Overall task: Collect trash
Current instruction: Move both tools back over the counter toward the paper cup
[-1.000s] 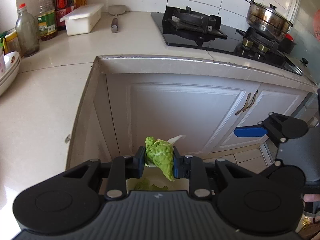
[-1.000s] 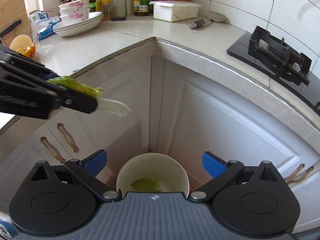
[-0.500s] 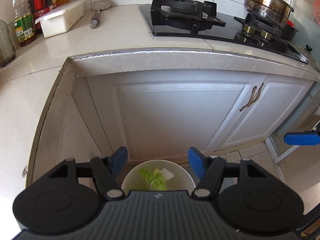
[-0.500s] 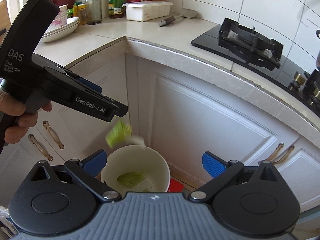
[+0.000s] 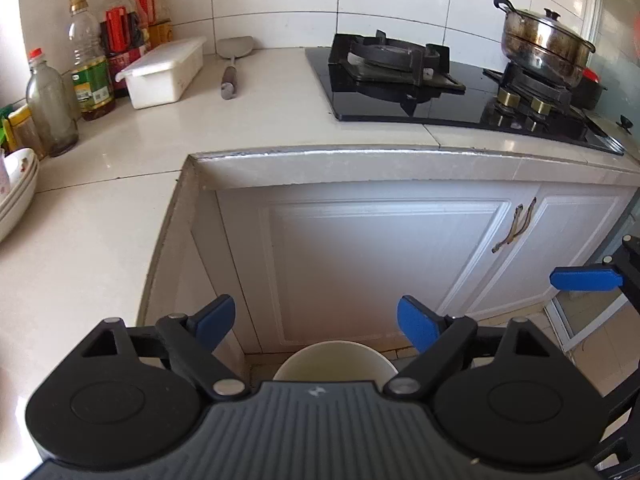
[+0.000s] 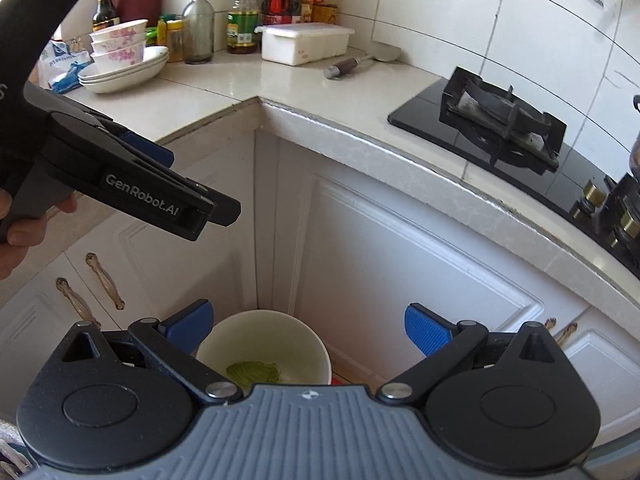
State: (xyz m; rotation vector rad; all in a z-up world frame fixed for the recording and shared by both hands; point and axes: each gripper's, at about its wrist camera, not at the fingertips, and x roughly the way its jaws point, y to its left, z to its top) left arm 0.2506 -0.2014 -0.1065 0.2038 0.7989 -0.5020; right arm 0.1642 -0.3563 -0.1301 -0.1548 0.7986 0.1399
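Hanging over the white bin (image 6: 264, 340) on the floor, in the corner where the two cabinet runs meet:

1. Right gripper (image 6: 306, 330): jaws spread wide, nothing between the blue pads. Bin sits directly below it. Risk: low; it carries nothing that could fall.

2. Left gripper (image 5: 316, 320): jaws opening, nothing between them. In the right wrist view its body reaches in from the left, above and to the left of the bin, gripped by a hand (image 6: 16, 228). Risk: the two grippers are near each other over one small opening; a careless swing could knock them together.

3. Green leaf scrap (image 6: 252, 372): lying inside the bin at the bottom. Risk: none for this piece. Whether more scraps lie under it cannot be told.

4. Bin rim: narrow target, close to the cabinet doors. Risk: later drops released off-centre would land on the floor tiles.

5. Countertop (image 5: 100, 220): no further trash visible from here. Stacked bowls (image 6: 120, 52), bottles and a white lidded box (image 5: 164, 70) crowd the back; reaching among them could tip something.
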